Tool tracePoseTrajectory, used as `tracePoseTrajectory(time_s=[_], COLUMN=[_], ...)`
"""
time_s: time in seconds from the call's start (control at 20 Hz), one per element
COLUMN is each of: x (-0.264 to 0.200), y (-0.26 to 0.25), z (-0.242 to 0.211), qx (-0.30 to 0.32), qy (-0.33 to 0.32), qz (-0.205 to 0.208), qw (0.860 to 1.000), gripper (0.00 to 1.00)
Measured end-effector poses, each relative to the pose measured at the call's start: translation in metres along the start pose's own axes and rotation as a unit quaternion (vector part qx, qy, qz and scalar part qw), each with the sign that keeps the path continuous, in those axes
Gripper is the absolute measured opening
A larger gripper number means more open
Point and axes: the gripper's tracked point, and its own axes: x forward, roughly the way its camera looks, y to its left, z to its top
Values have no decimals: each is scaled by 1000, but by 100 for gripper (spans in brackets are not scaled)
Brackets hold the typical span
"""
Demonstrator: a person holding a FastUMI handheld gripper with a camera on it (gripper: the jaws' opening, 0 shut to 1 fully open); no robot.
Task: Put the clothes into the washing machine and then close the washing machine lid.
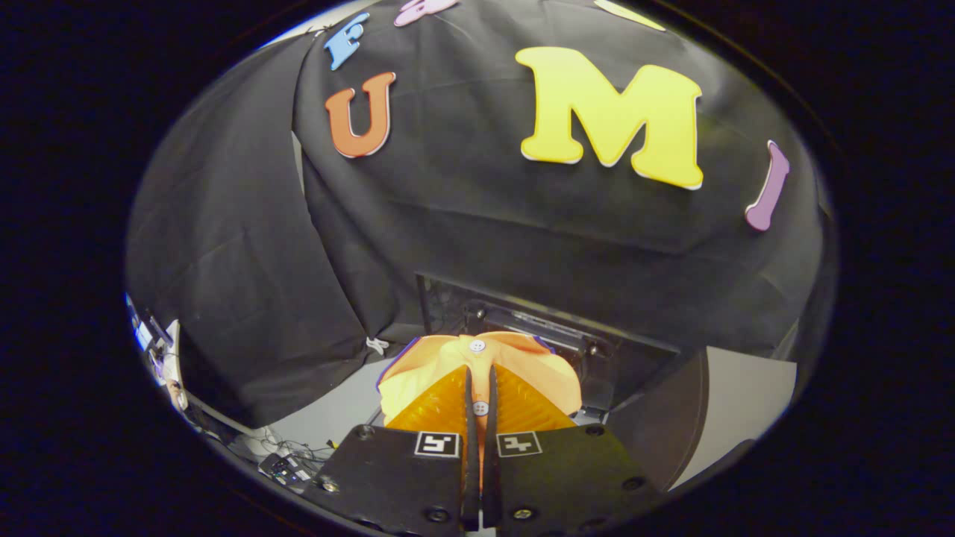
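Two fingers of the gripper [481, 403] were seen drawn nearly together, an orange garment [448, 365] with white buttons pinched between them and bunched over their tips. Open room was left above, up to the black cloth wall [462, 224]. Beyond the garment, a dark boxy opening [552, 328] was partly hidden and hard to make out.

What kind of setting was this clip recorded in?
Likely a staged recording booth, not a home laundry room: black cloth drapes the walls, loose cables and gear lie on the floor, and the tongs are shut on an orange buttoned garment before a dark box-like frame.
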Motion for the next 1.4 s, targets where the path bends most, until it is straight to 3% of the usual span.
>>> tracePoseTrajectory(time_s=[0.8, 1.4], x=[111, 160], y=[-12, -18], z=[-106, -184], qx=[4, 22], qy=[85, 153], qz=[-41, -67], qw=[996, 986], gripper=[5, 5])
